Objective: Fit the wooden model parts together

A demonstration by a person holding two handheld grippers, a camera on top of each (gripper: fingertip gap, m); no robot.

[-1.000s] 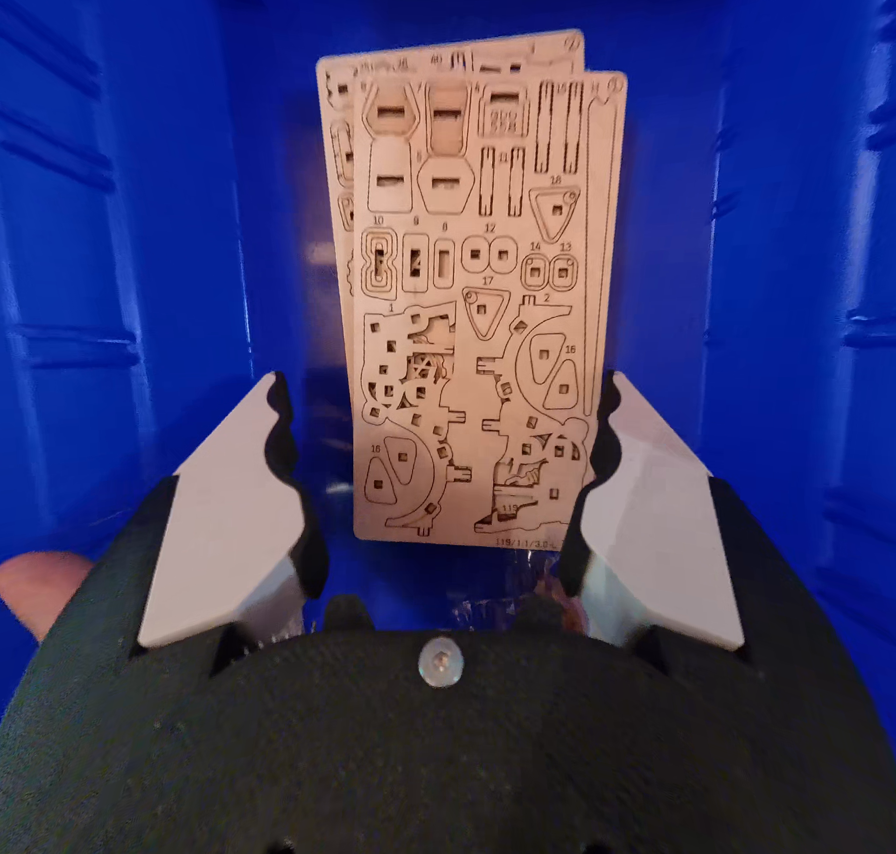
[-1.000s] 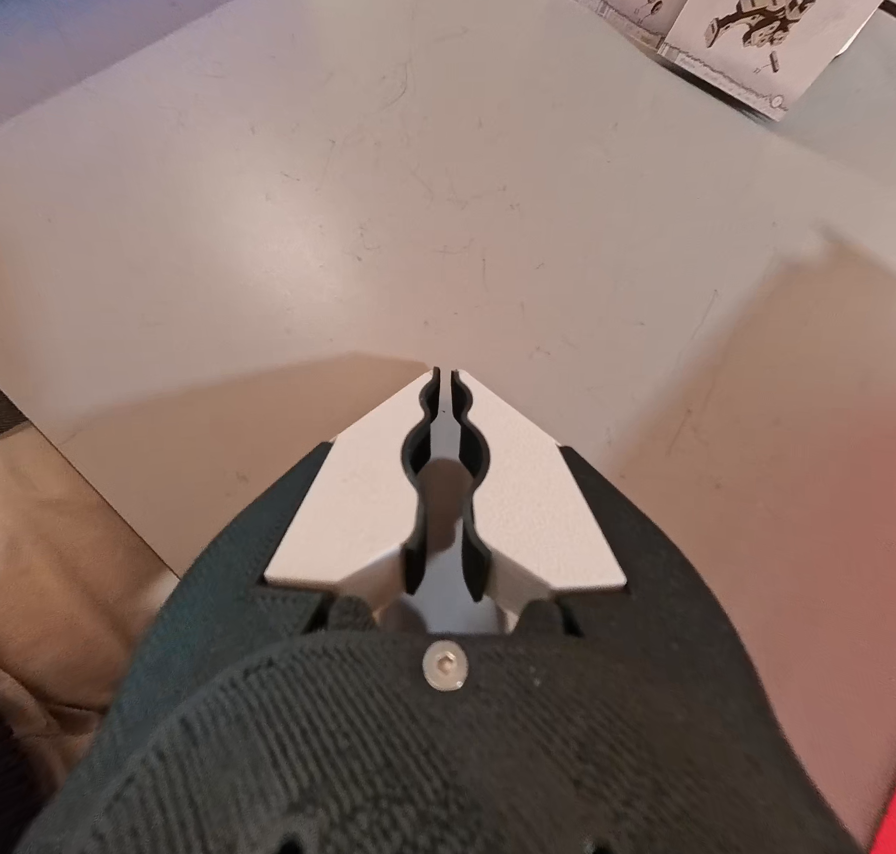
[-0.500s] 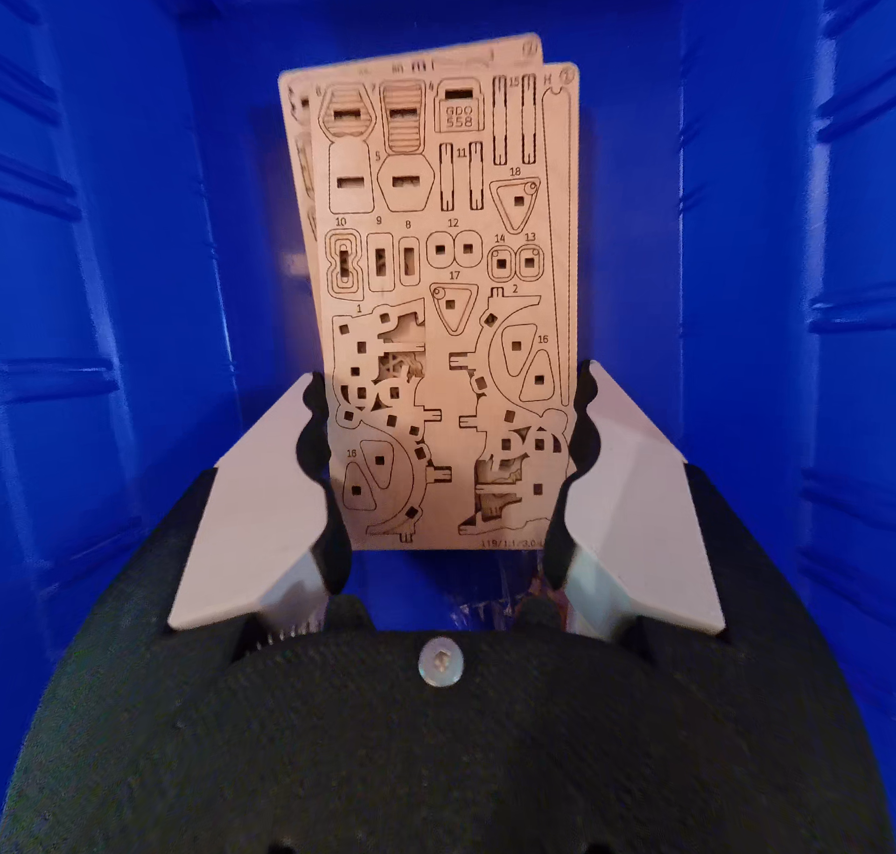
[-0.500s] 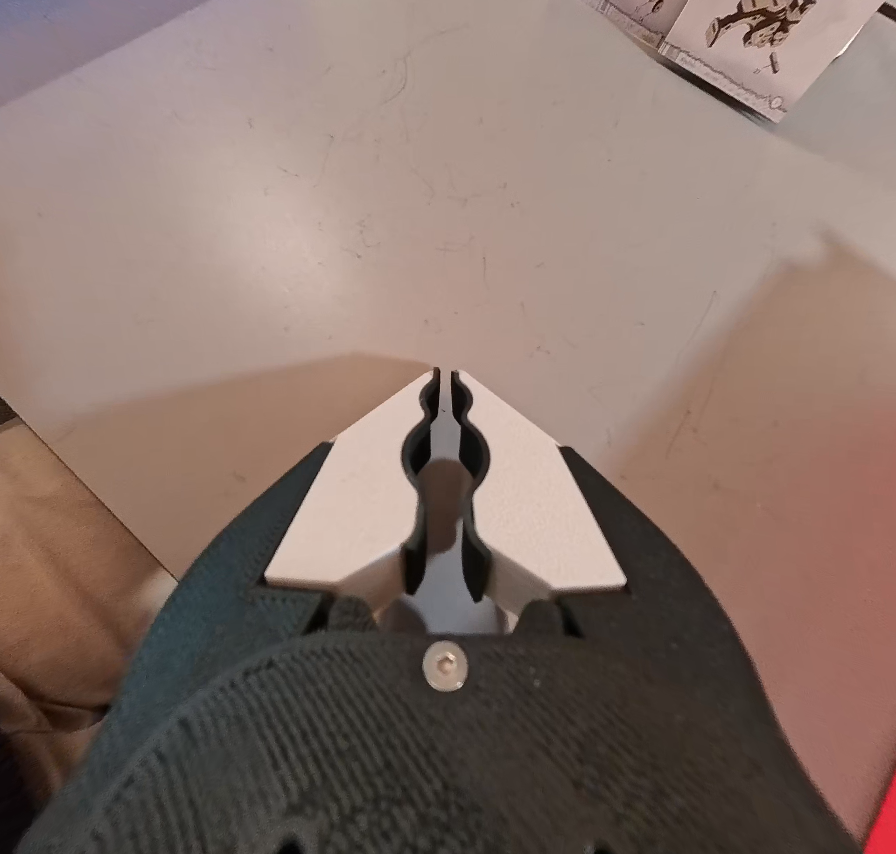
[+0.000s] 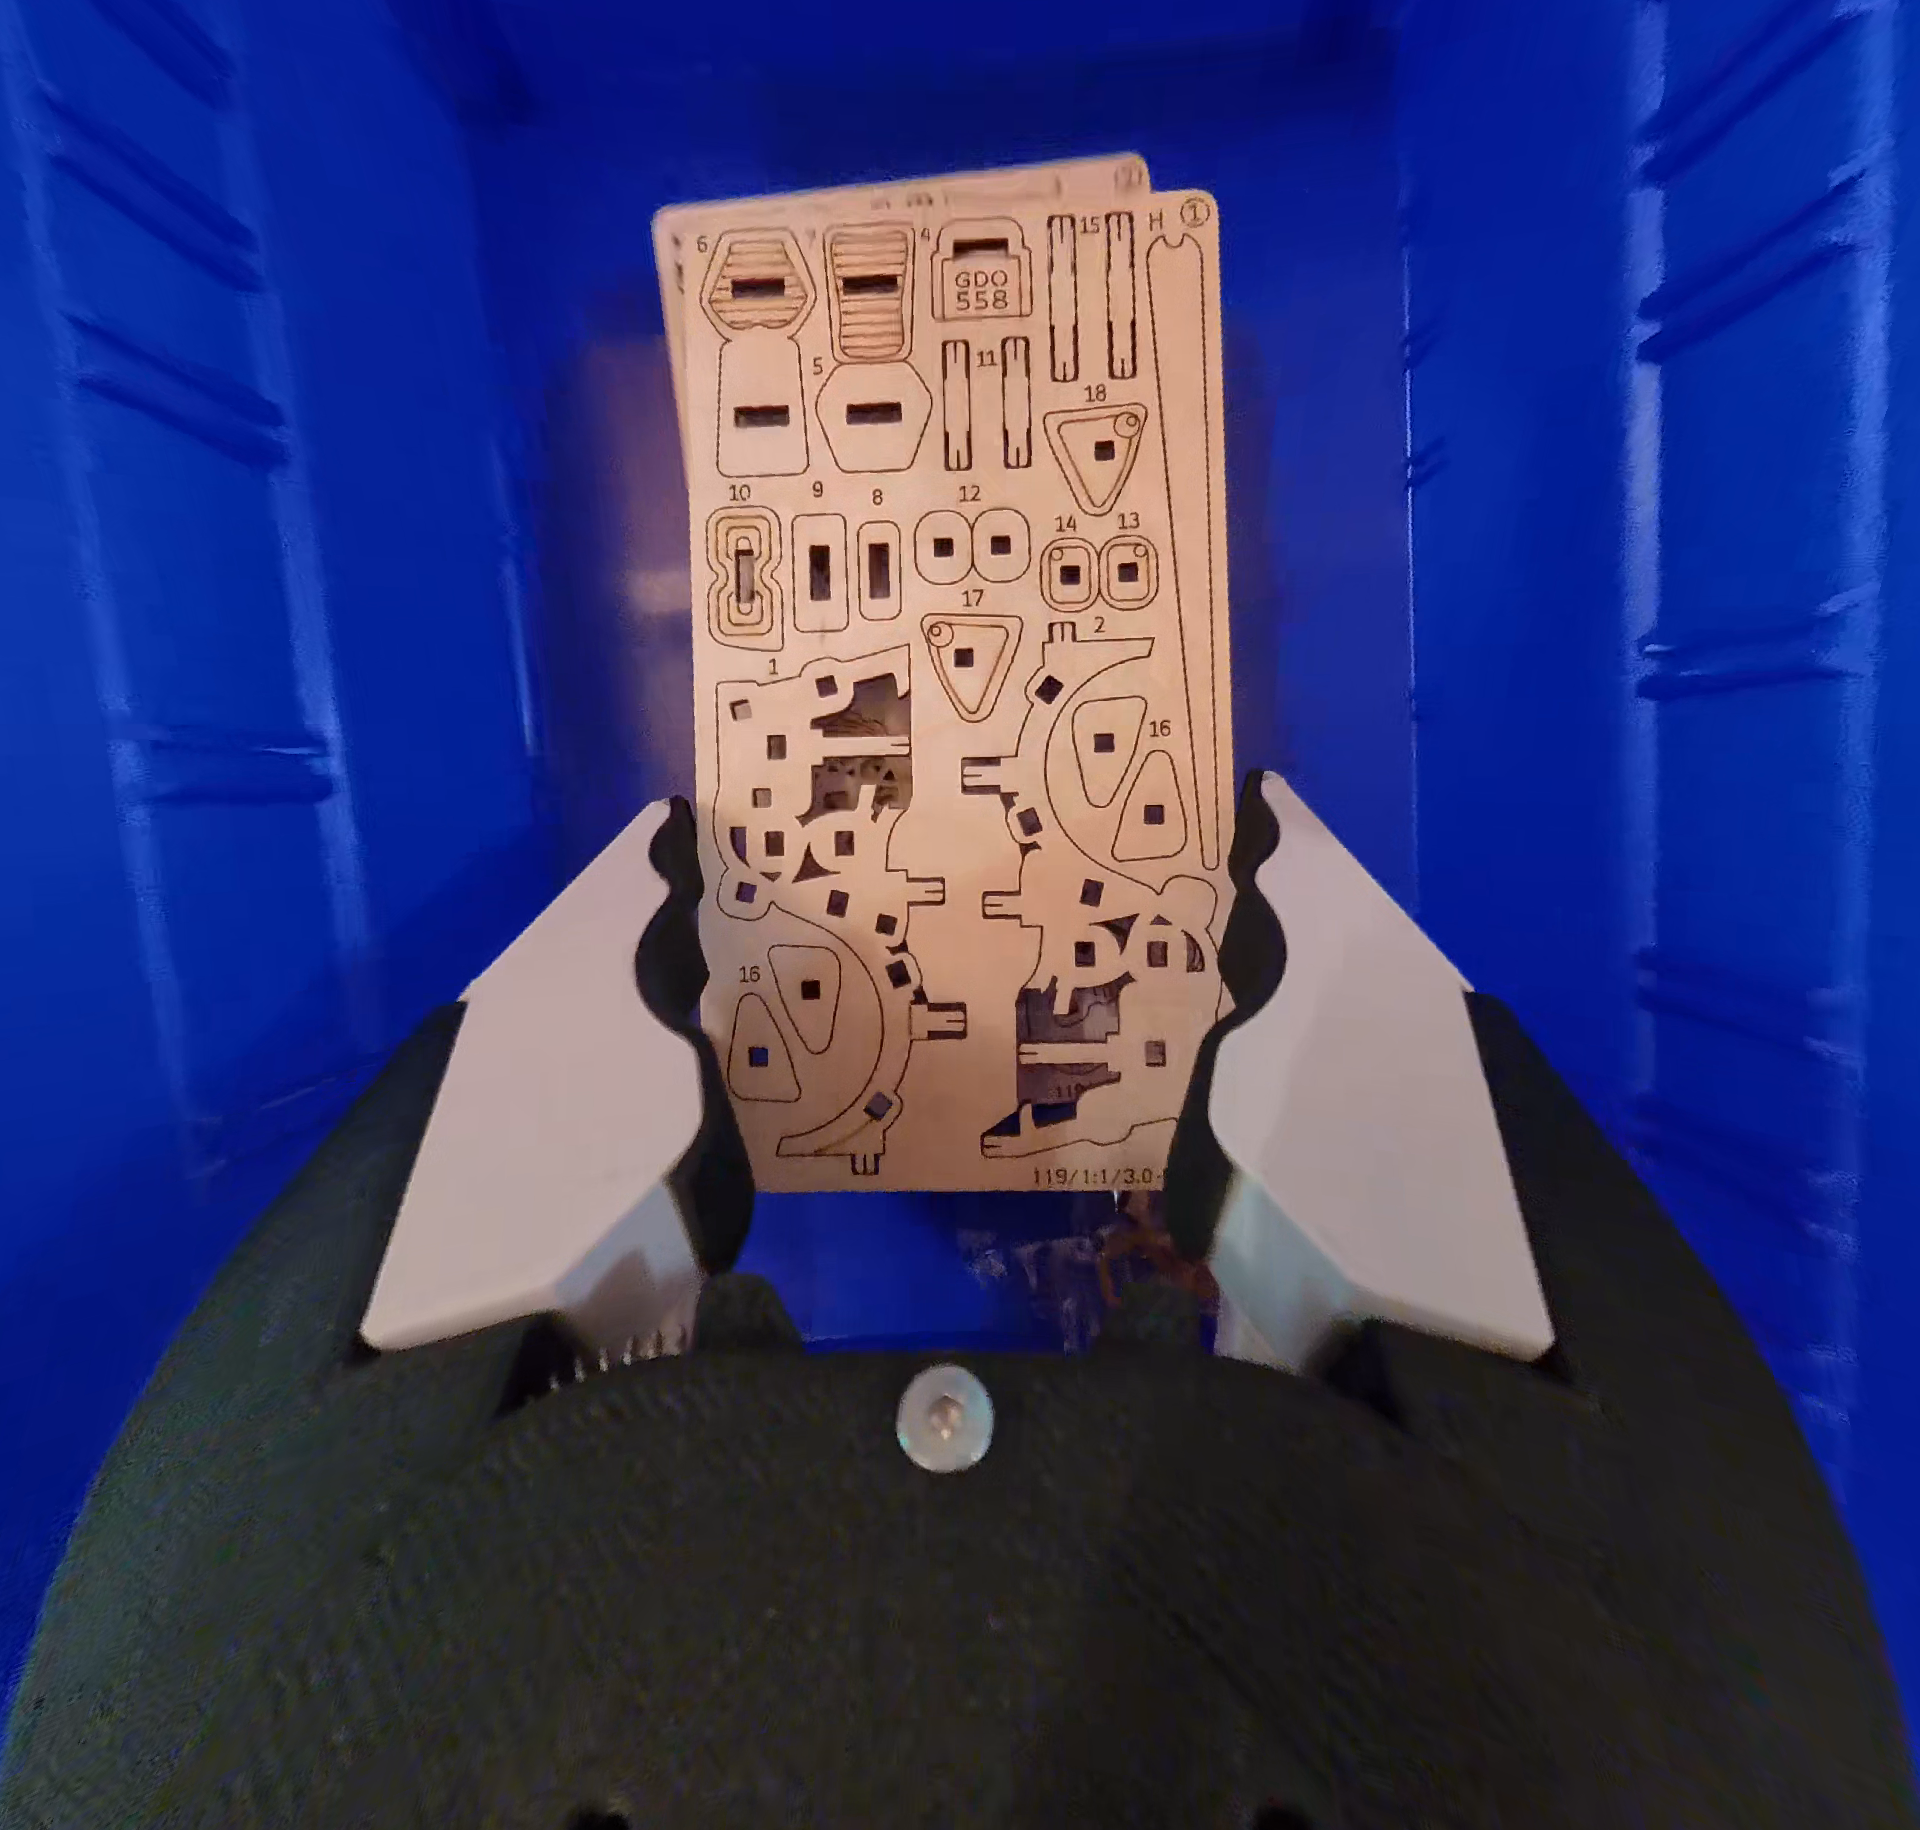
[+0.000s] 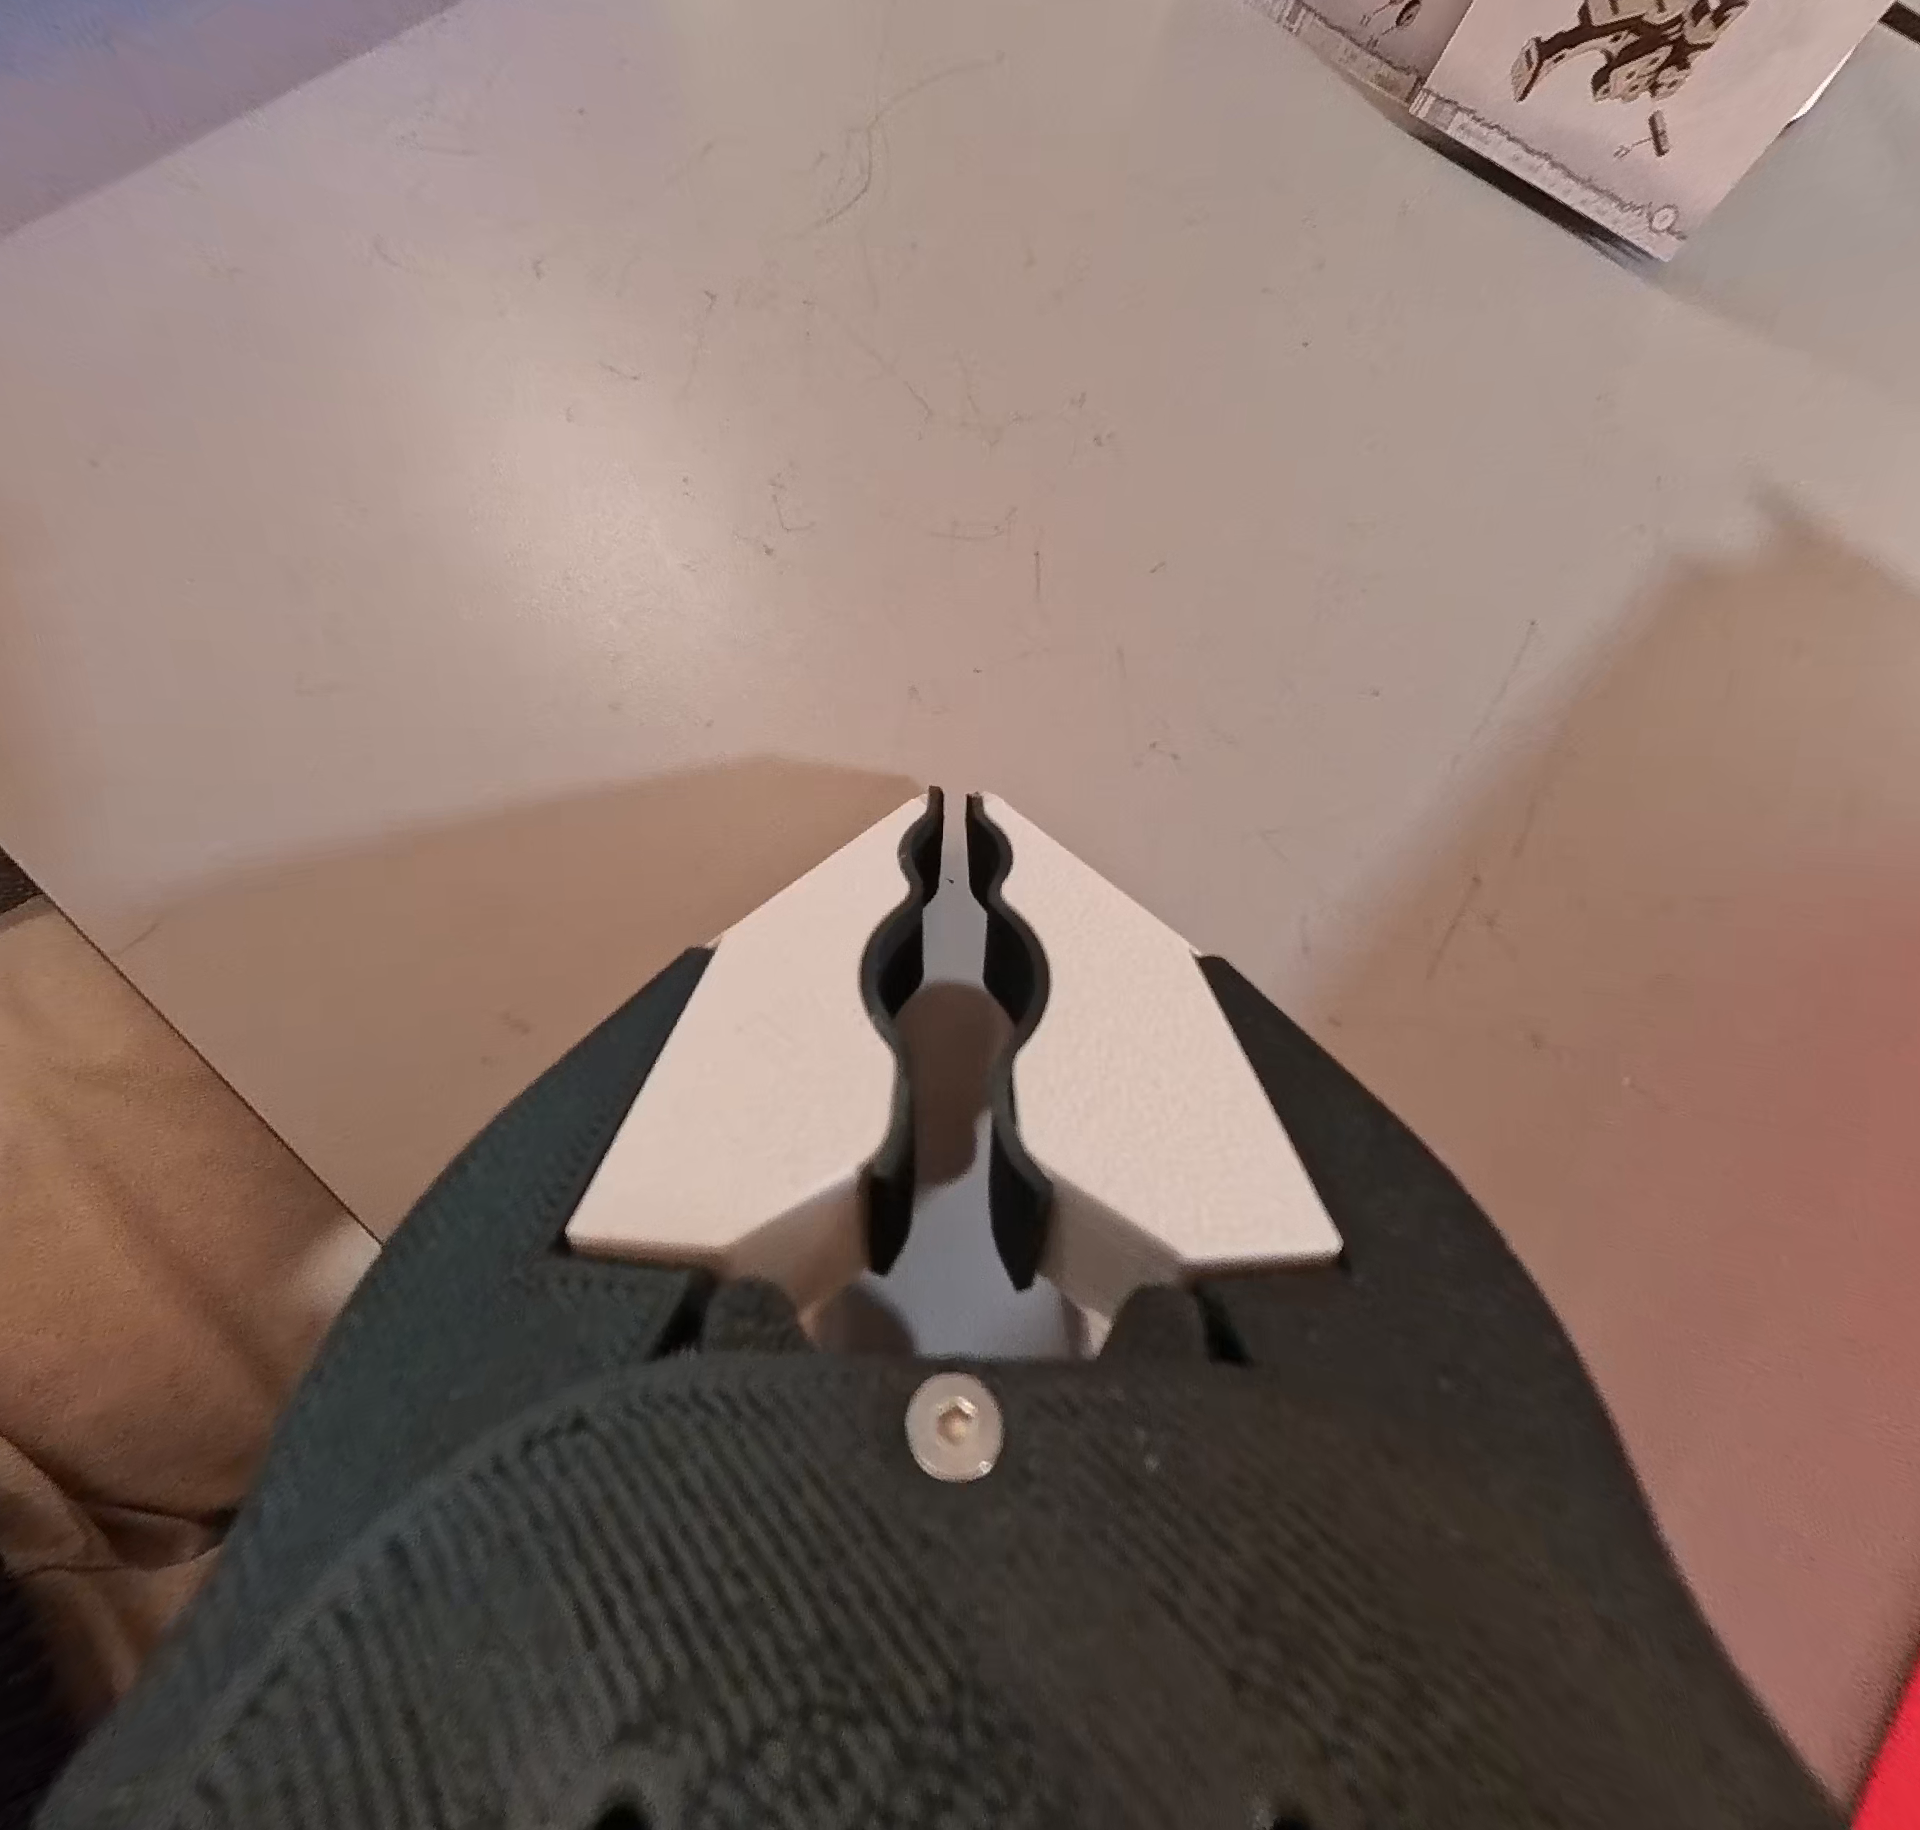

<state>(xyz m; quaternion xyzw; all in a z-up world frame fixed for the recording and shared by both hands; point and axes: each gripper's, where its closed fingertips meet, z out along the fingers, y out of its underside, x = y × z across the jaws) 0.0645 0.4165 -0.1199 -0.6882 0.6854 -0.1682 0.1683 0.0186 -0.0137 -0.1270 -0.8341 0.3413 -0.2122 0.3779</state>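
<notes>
A thin wooden sheet (image 5: pixel 956 554) of laser-cut model parts stands in a blue bin (image 5: pixel 312 637). A second sheet (image 5: pixel 904 196) lies behind it, with only its top edge showing. My left gripper (image 5: pixel 966 824) is inside the bin, and its black pads press the front sheet's left and right edges near the lower half. My right gripper (image 6: pixel 952 798) is shut and empty, with a hairline gap at the tips, and hovers over a white table (image 6: pixel 831 378). No wooden parts show in the right wrist view.
The bin's ribbed walls close in on both sides of the left gripper. A printed instruction leaflet (image 6: pixel 1621 66) lies at the table's far right. The table's near-left edge (image 6: pixel 208 1053) drops off to a brown surface. A red thing (image 6: pixel 1896 1759) shows at the lower right corner. The gap from one gripper's tips to the other's is roughly 45 cm.
My left gripper moved in over the sheets and narrowed until its pads met the front sheet's side edges. The sheet now looks more tilted. The right gripper has barely moved.
</notes>
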